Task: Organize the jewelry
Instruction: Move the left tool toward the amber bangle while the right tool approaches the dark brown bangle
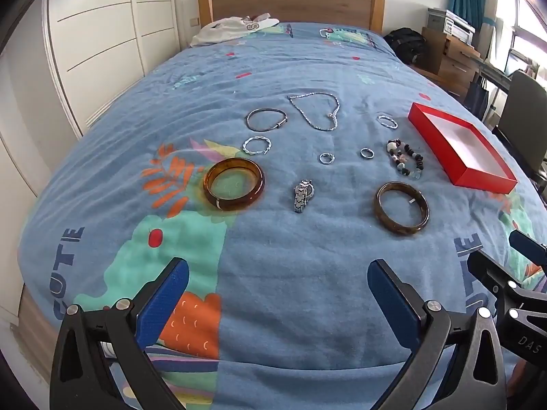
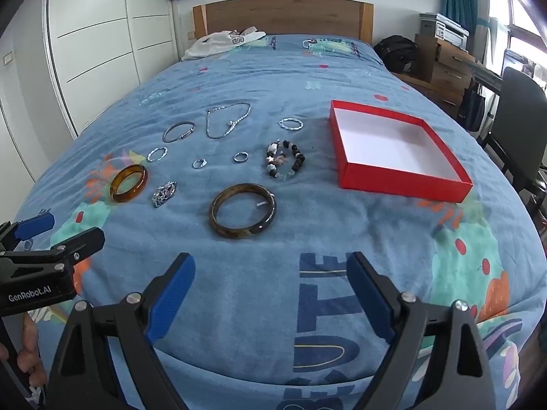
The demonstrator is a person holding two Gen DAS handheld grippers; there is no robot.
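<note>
Jewelry lies spread on a blue bedspread [image 1: 273, 256]. An amber bangle [image 1: 234, 184] is at the left, a dark brown bangle [image 1: 402, 208] [image 2: 243, 210] at the right, a silver watch [image 1: 302, 195] between them. Behind lie a beaded bracelet [image 1: 405, 162] [image 2: 285, 163], silver rings, hoops and a chain necklace [image 1: 319, 111]. An empty red box [image 1: 461, 147] [image 2: 393, 152] sits at the right. My left gripper [image 1: 278, 287] is open and empty, short of the jewelry. My right gripper [image 2: 271, 282] is open and empty, short of the dark bangle.
A wooden headboard [image 1: 290, 3] and white clothing [image 1: 236, 29] are at the far end. White wardrobes [image 1: 95, 44] stand left. A desk, drawers and a chair [image 2: 519, 109] stand right of the bed.
</note>
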